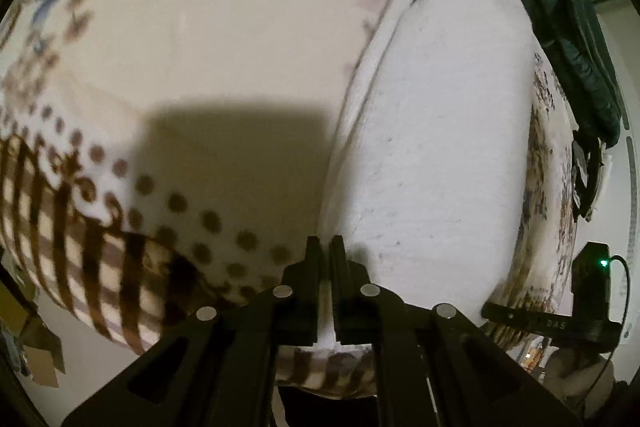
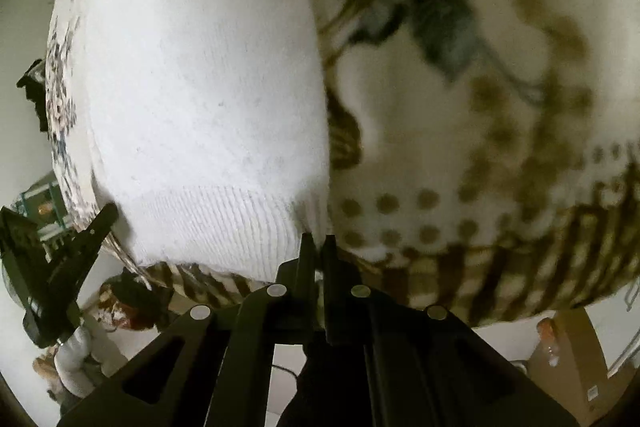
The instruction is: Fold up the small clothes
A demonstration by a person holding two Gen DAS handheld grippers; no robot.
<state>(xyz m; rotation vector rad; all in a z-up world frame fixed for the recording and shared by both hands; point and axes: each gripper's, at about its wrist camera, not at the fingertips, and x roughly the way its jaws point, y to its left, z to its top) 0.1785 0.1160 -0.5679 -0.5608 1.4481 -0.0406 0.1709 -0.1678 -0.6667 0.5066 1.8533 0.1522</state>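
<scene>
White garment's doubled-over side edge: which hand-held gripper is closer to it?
Left. The left hand-held gripper pinches the white garment at the near end of that edge; the right hand-held gripper grips the opposite hem corner.

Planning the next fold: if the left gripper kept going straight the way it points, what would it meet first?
Probably the white garment: the left gripper already sits at its near-left edge, floral blanket just beside.

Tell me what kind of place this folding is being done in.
Probably a home room: a white knitted garment lies on a plush floral-patterned blanket, dark green clothing is piled behind it, and cardboard boxes stand on the floor.
</scene>
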